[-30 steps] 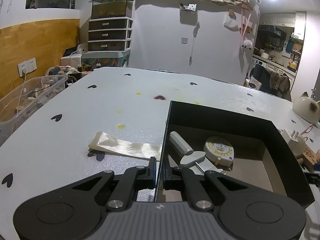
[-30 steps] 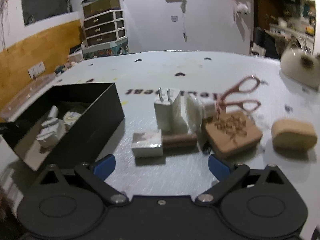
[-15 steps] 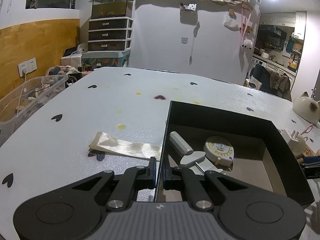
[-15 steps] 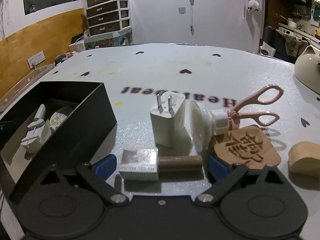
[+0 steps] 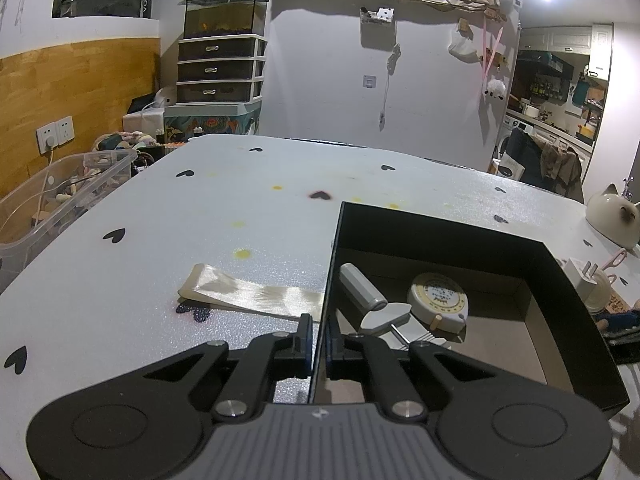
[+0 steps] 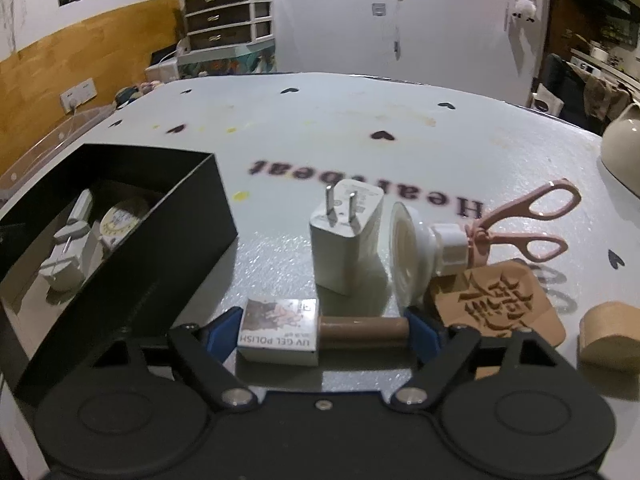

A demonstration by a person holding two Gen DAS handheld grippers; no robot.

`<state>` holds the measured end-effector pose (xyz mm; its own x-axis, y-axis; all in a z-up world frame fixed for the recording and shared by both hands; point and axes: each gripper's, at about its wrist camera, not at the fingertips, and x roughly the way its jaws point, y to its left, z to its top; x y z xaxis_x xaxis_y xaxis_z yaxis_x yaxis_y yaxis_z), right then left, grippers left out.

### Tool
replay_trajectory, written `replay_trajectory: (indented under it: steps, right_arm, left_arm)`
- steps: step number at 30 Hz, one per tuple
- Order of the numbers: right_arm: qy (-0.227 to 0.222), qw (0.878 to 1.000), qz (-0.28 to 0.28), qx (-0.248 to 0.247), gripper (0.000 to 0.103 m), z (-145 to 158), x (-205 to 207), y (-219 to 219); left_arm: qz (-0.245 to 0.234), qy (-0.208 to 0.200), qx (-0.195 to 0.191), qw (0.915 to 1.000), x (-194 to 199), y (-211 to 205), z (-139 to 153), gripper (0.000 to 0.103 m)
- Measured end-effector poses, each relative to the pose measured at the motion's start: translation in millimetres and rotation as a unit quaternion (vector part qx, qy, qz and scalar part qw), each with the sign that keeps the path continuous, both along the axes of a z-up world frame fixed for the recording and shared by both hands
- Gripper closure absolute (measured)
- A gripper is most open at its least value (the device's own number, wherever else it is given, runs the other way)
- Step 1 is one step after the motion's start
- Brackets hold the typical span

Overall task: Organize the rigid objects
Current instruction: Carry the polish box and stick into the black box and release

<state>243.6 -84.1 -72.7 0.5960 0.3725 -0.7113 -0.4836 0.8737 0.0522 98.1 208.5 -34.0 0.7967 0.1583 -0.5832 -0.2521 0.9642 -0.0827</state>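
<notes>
My left gripper (image 5: 319, 342) is shut on the near left wall of the black box (image 5: 560, 280), which holds a grey tube (image 5: 360, 286), a tape measure (image 5: 438, 300) and a small white tool. In the right wrist view the black box (image 6: 160, 248) stands at the left. My right gripper (image 6: 324, 330) is open and straddles a UV gel polish box with a brown tube (image 6: 320, 326) lying on the table; whether the blue fingers (image 6: 424, 330) touch it I cannot tell. Behind it stand a white plug adapter (image 6: 346, 240), a white suction cup (image 6: 412, 248) and pink scissors (image 6: 528, 220).
A carved wooden tile (image 6: 496, 304) and a wooden block (image 6: 612, 334) lie at the right. A cream ribbon (image 5: 248, 292) lies left of the box. A clear bin (image 5: 52, 200) stands off the table's left edge. A cat-shaped pot (image 5: 614, 216) sits far right.
My right gripper has moved forward and down until its open fingers flank the gel polish box and tube. The left gripper and the black box have not moved.
</notes>
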Motion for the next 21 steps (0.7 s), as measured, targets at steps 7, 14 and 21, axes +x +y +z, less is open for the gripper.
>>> replay_trajectory:
  steps: [7, 14, 21]
  right_arm:
    - [0.0, 0.998, 0.067, 0.004, 0.017, 19.8, -23.6, -0.7]
    - [-0.028, 0.986, 0.162, 0.023, 0.017, 71.1, -37.7, 13.0]
    - [-0.056, 0.965, 0.254, -0.01, 0.017, 99.8, -26.9, 65.6]
  left_arm:
    - [0.0, 0.0, 0.001, 1.0, 0.1, 0.1, 0.1, 0.097]
    - [0.0, 0.0, 0.0, 1.0, 0.1, 0.1, 0.3, 0.097]
    - [-0.001, -0.004, 0.001, 1.0, -0.9, -0.1, 1.3, 0.097]
